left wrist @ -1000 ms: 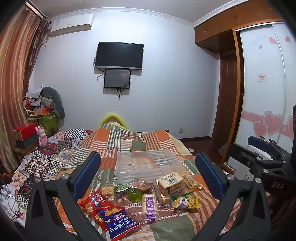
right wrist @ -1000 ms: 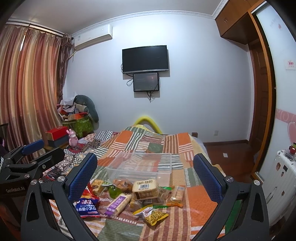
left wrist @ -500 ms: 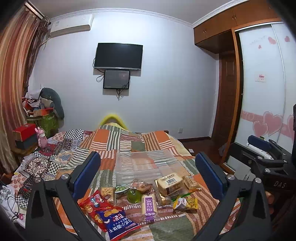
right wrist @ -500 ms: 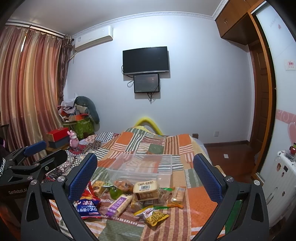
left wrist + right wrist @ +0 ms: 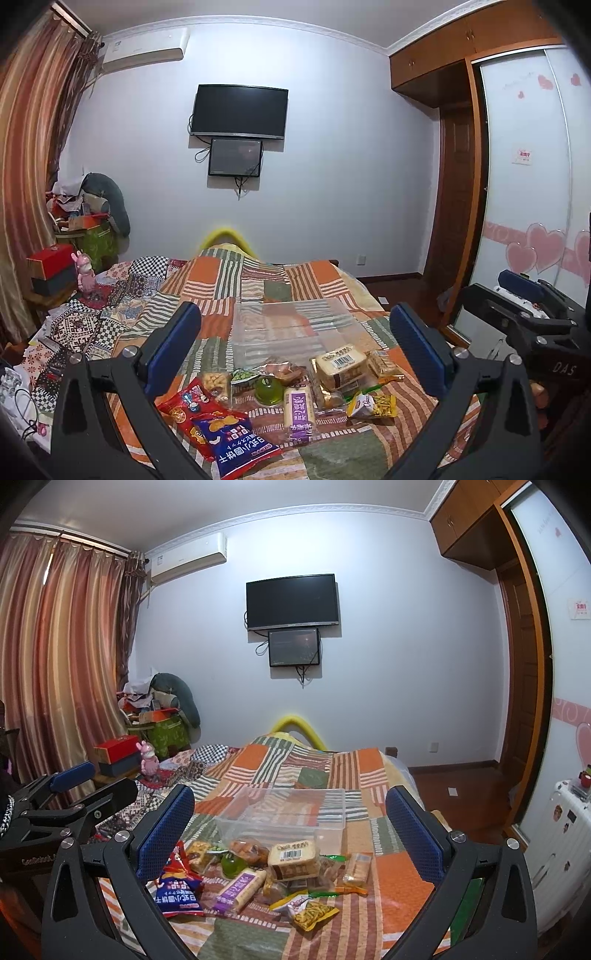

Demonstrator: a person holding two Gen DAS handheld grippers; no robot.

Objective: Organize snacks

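Left claw (image 5: 295,347) and right claw (image 5: 290,823) both gape wide, apparently touching nothing, above the snacks (image 5: 295,391).

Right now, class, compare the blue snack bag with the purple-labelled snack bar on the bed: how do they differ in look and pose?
The blue snack bag is wide, flat and opaque, printed with white characters; the purple-labelled snack bar is narrow, with pale food showing around its label. The bag overlaps a red bag; the bar lies beside a green cup. Both lie flat on the quilt, outside the clear box.

Left gripper (image 5: 295,341), right gripper (image 5: 290,819): jaws wide apart, level, side by side.
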